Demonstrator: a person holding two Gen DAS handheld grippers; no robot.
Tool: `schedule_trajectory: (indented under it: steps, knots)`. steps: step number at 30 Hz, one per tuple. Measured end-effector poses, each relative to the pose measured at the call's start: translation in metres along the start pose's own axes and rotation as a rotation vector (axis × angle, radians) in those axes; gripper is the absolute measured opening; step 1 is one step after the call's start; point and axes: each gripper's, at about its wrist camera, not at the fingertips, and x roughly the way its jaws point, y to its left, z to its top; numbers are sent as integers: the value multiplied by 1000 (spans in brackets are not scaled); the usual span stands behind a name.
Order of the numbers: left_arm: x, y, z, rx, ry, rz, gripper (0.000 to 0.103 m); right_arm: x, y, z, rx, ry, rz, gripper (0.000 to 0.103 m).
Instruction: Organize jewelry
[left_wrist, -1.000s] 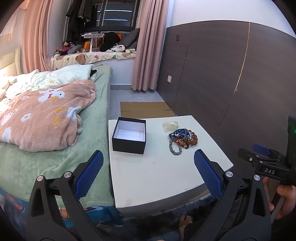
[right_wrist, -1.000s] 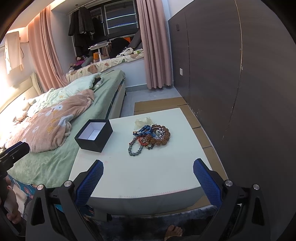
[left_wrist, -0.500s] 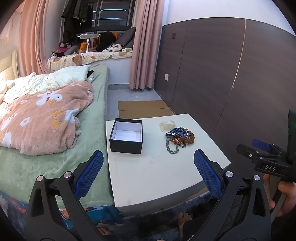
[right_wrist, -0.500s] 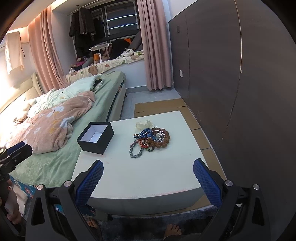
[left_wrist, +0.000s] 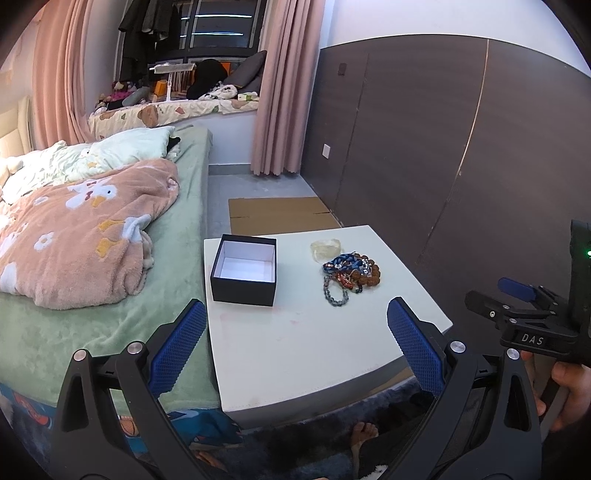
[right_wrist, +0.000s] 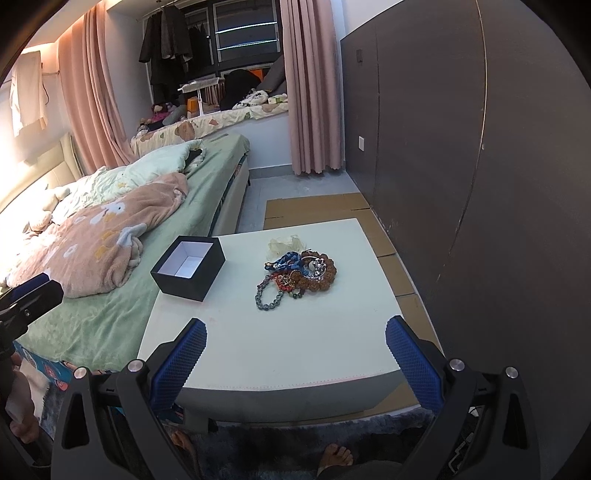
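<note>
Both grippers, left gripper (left_wrist: 295, 343) and right gripper (right_wrist: 295, 349), hung jaws apart, approach pending: next, likely grasp the jewelry pile (right_wrist: 295, 275) at twelve o'clock.

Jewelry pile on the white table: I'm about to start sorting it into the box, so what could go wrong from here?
1. The jewelry pile looks tangled, so lifting one strand may drag others along.
2. The black box sits near the table edge by the bed; a nudge could push it off.
3. The right tongs are open and well short of the pile.

On the table (left_wrist: 317, 343), the box (left_wrist: 244, 270) sits left of the jewelry pile (left_wrist: 349, 272).
</note>
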Motion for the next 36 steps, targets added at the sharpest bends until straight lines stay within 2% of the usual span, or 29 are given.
schedule_trajectory:
  steps: [11, 24, 29, 36]
  knots:
    - [15, 3, 2, 11, 13, -20, 98, 9, -2, 5, -8, 24, -10, 95]
    - [79, -7, 20, 5, 59, -53, 98, 55, -27, 17, 40, 38, 13, 95]
    - [111, -17, 30, 19, 79, -74, 97, 81, -44, 24, 80, 61, 18, 85]
    - [159, -35, 41, 32, 120, -111, 88, 118, -65, 28, 146, 107, 43, 81]
